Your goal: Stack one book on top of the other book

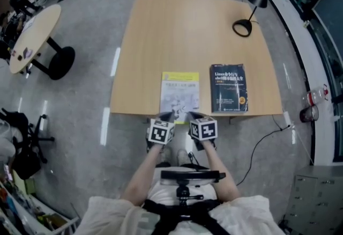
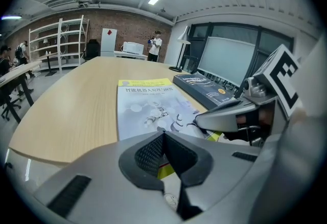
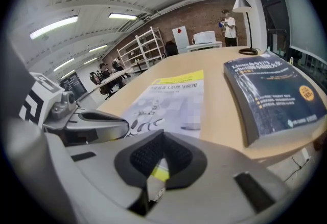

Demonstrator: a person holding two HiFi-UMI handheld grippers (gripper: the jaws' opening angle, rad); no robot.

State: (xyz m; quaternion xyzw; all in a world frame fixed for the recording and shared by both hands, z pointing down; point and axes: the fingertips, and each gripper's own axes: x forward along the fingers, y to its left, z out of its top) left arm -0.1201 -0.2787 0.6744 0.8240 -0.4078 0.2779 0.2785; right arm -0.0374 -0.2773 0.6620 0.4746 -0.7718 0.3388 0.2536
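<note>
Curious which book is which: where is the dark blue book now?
In the head view the dark blue book lies flat at the front right of the table, beside but apart from the yellow-and-white book.

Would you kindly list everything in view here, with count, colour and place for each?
table: one, light wood, centre
yellow book: one, yellow and white, flat at table's near edge
blue book: one, dark blue, flat right of it, apart
desk lamp: one, black, table's far right corner
side table: one, light wood, left floor
left tongs: one, grey, shut, at yellow book's near edge
right tongs: one, grey, shut, beside left tongs
</note>
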